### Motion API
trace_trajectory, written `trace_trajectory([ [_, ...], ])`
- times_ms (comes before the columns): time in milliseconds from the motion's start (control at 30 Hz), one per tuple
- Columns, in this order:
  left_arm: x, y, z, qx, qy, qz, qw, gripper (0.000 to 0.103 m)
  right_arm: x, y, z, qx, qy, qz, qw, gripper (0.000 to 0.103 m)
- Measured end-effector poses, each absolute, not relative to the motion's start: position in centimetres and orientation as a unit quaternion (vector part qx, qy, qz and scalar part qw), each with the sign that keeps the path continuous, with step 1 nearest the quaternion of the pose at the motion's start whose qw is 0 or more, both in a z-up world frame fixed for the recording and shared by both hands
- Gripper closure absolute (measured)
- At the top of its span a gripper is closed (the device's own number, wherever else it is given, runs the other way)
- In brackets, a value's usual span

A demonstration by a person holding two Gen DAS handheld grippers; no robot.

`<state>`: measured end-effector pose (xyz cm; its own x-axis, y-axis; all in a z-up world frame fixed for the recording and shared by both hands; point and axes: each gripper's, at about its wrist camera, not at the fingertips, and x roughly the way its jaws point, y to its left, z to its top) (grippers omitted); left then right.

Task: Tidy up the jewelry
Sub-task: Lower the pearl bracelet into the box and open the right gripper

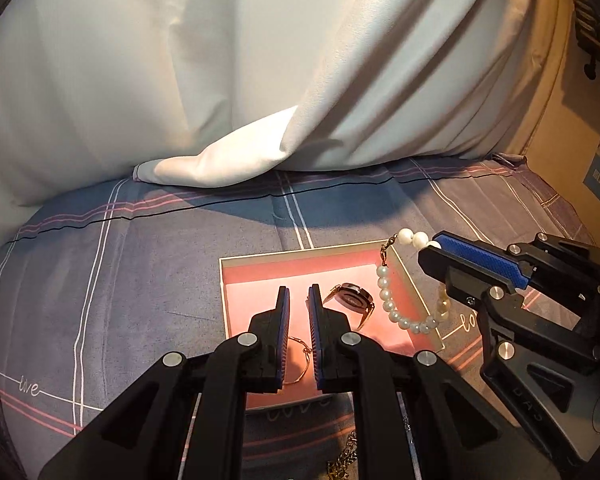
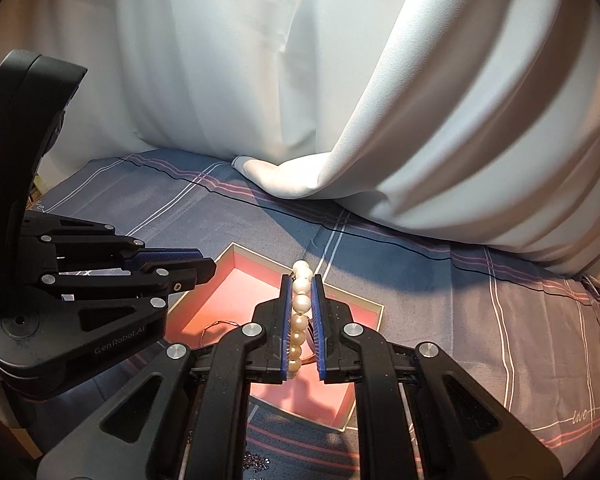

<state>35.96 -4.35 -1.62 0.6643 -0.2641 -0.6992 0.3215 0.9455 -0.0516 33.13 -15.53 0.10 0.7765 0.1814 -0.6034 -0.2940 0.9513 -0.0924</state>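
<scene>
A shallow box with a pink lining [image 1: 260, 276] [image 2: 228, 292] lies on the checked bedsheet. In it are a round watch [image 1: 350, 298] and a thin gold chain [image 1: 300, 360]. My right gripper [image 2: 301, 280] [image 1: 432, 252] is shut on a pearl bracelet [image 2: 300, 312], which hangs in a loop over the box's right side [image 1: 396, 316]. My left gripper [image 1: 298, 290] [image 2: 204, 266] hovers over the box with its jaws a small gap apart and nothing between them.
A white draped sheet [image 1: 260, 80] rises behind the box. A gold chain [image 1: 342, 460] lies on the bedsheet near the front edge. A beige wall or headboard [image 1: 560, 100] stands at the right.
</scene>
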Motion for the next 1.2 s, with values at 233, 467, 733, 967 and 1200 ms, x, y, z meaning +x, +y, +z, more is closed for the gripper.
trace_trajectory([
  [233, 36.5, -4.7, -1.9, 0.036, 0.381, -0.162, 0.909, 0.093, 33.8, -15.8, -0.6, -0.092, 0.322, 0.120, 0.935, 0.093],
  [467, 36.9, -4.9, -2.6, 0.037, 0.388, -0.162, 0.906, 0.093, 34.0, -15.7, -1.4, -0.093, 0.331, 0.120, 0.932, 0.093],
  [733, 37.5, -4.9, -3.5, 0.033, 0.399, -0.159, 0.903, 0.093, 34.4, -15.6, -2.7, -0.094, 0.344, 0.119, 0.927, 0.093],
  [967, 38.7, -4.8, -4.5, 0.008, 0.417, -0.155, 0.896, 0.093, 34.7, -15.8, -4.1, -0.098, 0.369, 0.113, 0.917, 0.093],
  [1200, 39.1, -5.8, -5.5, 0.004, 0.436, -0.161, 0.886, 0.093, 34.6, -15.6, -6.2, -0.100, 0.394, 0.119, 0.906, 0.093],
])
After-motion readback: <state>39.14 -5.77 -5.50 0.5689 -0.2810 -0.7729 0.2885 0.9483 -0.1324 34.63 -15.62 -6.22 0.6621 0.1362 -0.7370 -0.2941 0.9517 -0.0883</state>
